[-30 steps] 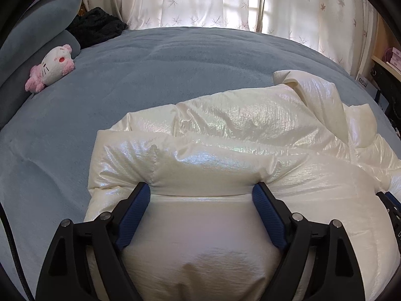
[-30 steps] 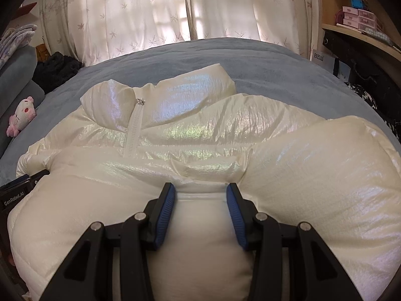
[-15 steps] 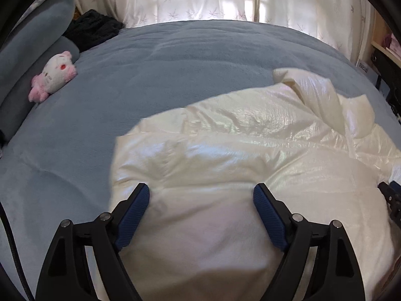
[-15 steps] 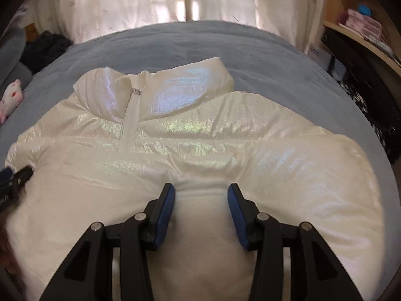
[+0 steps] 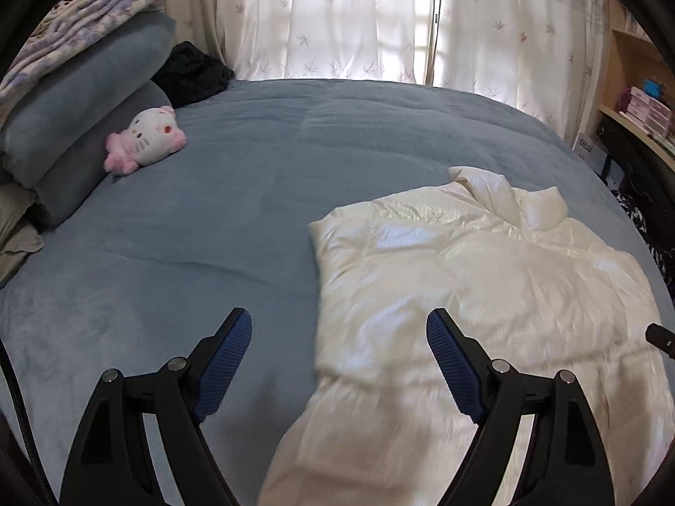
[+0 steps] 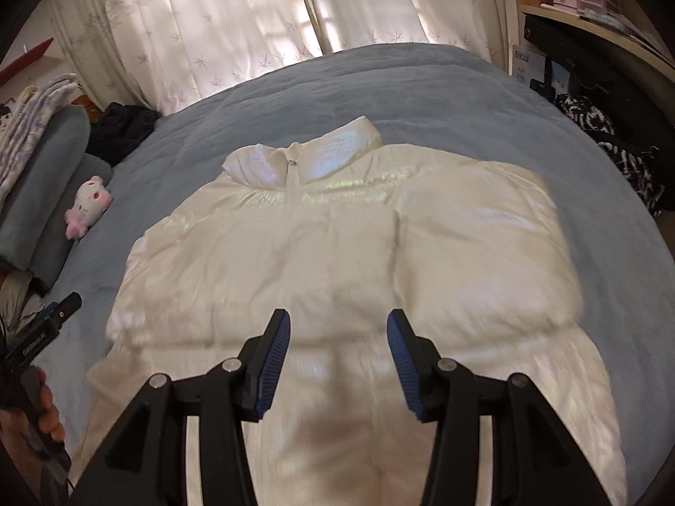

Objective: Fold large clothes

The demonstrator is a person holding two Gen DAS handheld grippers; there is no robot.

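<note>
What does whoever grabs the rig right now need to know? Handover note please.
Left gripper: open, nothing between its pads, above the jacket's left edge.
Right gripper: open, jaws have just been opening, nothing between them, above the jacket's lower middle.
White puffer jacket: lies front up on the blue bed, zipped, collar towards the curtains, both sleeves folded in over the front.
Done: sleeves in, jacket released.
Left: fold the body, probably hem up to collar.
Plush toy by the pillows, clear of the jacket.

left gripper [image 5: 339, 362]: agape, empty | right gripper [image 6: 338, 354]: just opening (empty)
</note>
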